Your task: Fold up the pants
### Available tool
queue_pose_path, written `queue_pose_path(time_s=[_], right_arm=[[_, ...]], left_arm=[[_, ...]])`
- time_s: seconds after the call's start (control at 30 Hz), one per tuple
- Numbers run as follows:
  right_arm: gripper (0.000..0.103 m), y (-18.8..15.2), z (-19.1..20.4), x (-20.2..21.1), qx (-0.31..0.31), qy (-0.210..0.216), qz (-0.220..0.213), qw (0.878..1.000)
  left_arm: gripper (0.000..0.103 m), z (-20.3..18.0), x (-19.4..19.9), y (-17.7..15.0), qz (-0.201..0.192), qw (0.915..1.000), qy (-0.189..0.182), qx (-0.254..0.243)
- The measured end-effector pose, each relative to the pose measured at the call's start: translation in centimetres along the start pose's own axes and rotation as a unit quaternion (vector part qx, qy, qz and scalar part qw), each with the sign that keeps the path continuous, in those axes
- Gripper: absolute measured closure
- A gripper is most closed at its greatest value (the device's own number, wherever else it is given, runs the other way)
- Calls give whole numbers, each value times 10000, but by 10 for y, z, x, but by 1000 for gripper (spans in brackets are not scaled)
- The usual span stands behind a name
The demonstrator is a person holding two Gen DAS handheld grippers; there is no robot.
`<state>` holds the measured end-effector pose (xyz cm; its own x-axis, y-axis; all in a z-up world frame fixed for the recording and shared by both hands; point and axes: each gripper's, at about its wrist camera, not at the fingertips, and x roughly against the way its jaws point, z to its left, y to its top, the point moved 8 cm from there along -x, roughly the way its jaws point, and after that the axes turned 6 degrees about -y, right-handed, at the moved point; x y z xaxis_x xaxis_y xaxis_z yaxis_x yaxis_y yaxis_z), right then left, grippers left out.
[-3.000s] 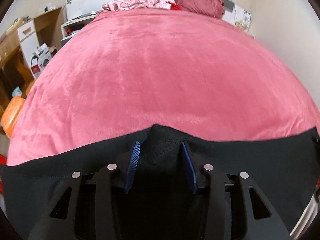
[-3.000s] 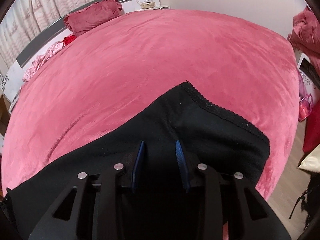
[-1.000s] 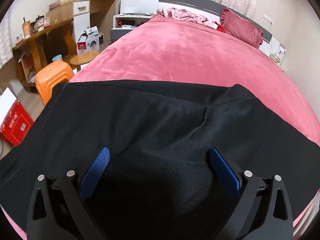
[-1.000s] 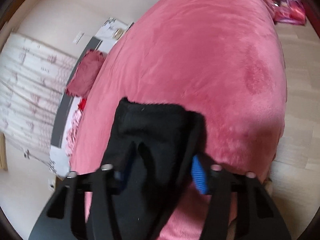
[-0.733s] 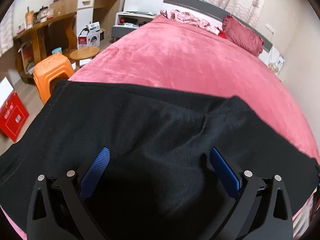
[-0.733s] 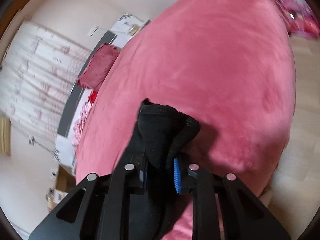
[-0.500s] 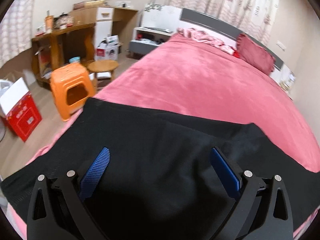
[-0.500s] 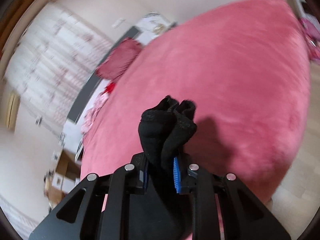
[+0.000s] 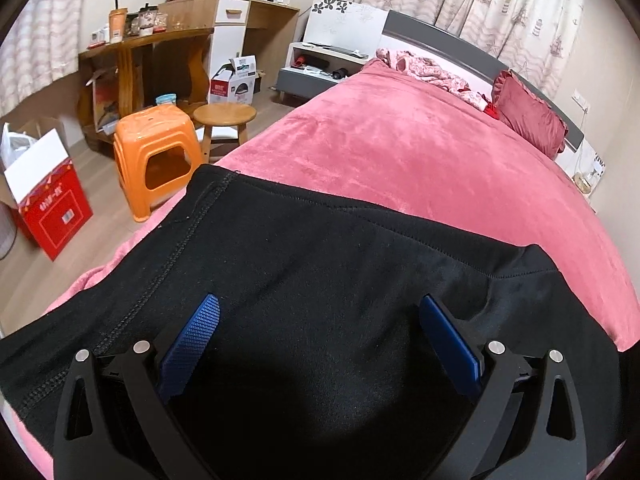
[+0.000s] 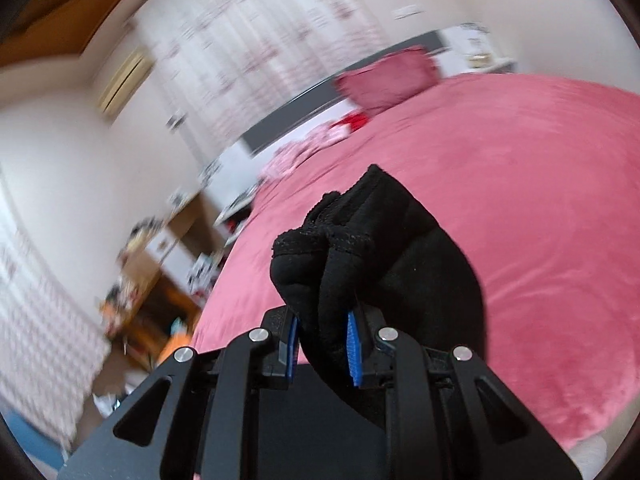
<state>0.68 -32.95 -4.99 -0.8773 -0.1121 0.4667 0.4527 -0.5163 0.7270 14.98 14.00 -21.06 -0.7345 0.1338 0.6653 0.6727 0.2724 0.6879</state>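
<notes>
Black pants (image 9: pixel 320 280) lie spread across the near edge of a pink bed (image 9: pixel 420 160) in the left wrist view. My left gripper (image 9: pixel 320 320) hovers over them, jaws wide open and empty. In the right wrist view my right gripper (image 10: pixel 323 336) is shut on a bunched end of the black pants (image 10: pixel 360 240) and holds it lifted above the pink bed (image 10: pixel 540 200). The cloth hangs down behind the fingers. This view is motion-blurred.
An orange plastic stool (image 9: pixel 156 156), a round wooden stool (image 9: pixel 224 114) and a red-and-white box (image 9: pixel 44 200) stand on the floor left of the bed. A wooden desk (image 9: pixel 160 52) is behind them. A dark red pillow (image 9: pixel 528 114) and patterned clothes (image 9: pixel 424 70) lie at the headboard.
My right gripper closed on the pants end, lifted it and swung it leftward. My left gripper stayed open and drew back, showing more floor and furniture.
</notes>
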Motion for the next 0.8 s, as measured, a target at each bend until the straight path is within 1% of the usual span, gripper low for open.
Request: queue_pose_path(time_s=[0.1,0.13,0.17,0.27,0.37,0.47,0.6,0.7,0.8], right_arm=[[84,-27,36,-25,582,96,306,9978],[84,-41,51,-35,852,177,388,9954],[84,-49,60,-41,992,199,463,9938],[84,-89,89,-65,1617,253,798,9833],[83,-127,108,-82,2052,308,1110,9719],[81,-161,116,-96,2320,314,1406,9620],[81,-193,111,-103,2496,265,1652,9538],[80,-206,103,-112,2446,237,1829,9519],[80,-210,92,-111,2387,224,1902,9520]], left_arm=[[4,0,-1,0,-4,10000,14,-28],[4,0,-2,-1,-3,10000,37,-58],[4,-1,-3,0,2,10000,55,-79],[4,-2,-4,-1,20,9998,121,-149],[4,-3,-5,-2,35,9996,165,-212],[4,-3,-6,-2,43,9995,185,-241],[4,-3,-7,-2,50,9994,208,-268],[4,-3,-8,-2,52,9993,237,-285],[4,-3,-9,-2,59,9992,253,-301]])
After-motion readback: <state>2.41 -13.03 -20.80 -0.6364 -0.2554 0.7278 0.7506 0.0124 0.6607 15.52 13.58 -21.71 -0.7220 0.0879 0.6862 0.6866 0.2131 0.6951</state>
